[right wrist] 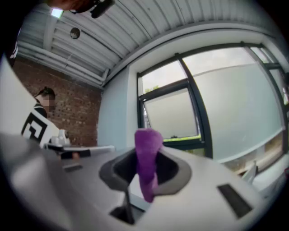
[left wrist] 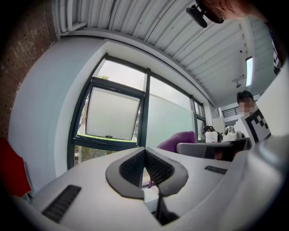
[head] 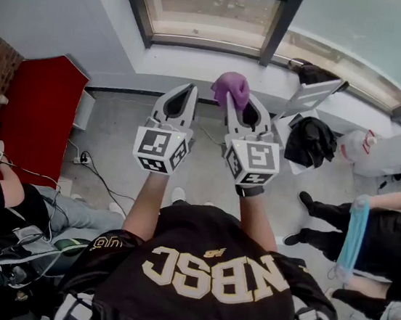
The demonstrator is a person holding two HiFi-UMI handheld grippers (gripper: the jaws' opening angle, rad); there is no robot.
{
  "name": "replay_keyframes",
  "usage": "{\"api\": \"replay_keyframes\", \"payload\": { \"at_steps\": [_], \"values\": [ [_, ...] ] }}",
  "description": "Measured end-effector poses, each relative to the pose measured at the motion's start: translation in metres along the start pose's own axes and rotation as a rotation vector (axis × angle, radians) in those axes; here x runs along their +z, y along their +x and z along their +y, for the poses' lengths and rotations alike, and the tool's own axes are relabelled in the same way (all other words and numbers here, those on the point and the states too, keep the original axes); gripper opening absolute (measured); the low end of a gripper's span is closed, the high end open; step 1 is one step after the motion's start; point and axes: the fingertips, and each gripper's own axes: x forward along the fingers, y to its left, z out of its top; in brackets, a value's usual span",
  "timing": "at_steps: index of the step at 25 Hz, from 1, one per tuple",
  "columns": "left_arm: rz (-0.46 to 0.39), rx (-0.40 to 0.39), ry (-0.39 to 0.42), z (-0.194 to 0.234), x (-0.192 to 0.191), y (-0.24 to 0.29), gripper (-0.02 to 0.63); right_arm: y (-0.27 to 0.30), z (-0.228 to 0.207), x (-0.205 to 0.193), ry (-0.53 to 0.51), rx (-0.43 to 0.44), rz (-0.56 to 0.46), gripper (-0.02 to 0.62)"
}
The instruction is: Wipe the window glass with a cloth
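A purple cloth [head: 230, 88] sticks out past the tip of my right gripper [head: 234, 103], which is shut on it; in the right gripper view the cloth [right wrist: 147, 160] stands upright between the closed jaws of the right gripper [right wrist: 146, 173]. My left gripper [head: 183, 95] is held beside it, shut with nothing in it; its jaws meet in the left gripper view [left wrist: 145, 168]. Both point up at the window glass [head: 210, 7], a dark-framed pane [left wrist: 111, 113] a short way ahead, with a frosted pane [right wrist: 237, 113] to its right.
A white sill [head: 198, 67] runs under the window. A red cabinet [head: 37, 112] stands at the left, a black bag [head: 311, 141] and a white board at the right. People sit or stand at both sides [head: 367, 229]. Cables [head: 89, 170] lie on the floor.
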Motion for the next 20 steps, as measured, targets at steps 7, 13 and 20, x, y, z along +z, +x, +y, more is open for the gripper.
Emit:
{"api": "replay_keyframes", "payload": {
  "at_steps": [7,13,20],
  "values": [
    [-0.001,-0.011,-0.022,0.044,-0.004,-0.004,0.018,0.032,0.023,-0.009,-0.003,-0.02,0.007,0.092],
    [0.008,-0.029,-0.038,0.085,-0.004,-0.004,0.018,0.07,0.049,-0.02,0.012,-0.03,0.03,0.092],
    [0.024,-0.03,-0.088,0.128,-0.026,-0.005,0.018,0.107,0.077,-0.047,0.028,-0.03,0.063,0.092]
  ]
}}
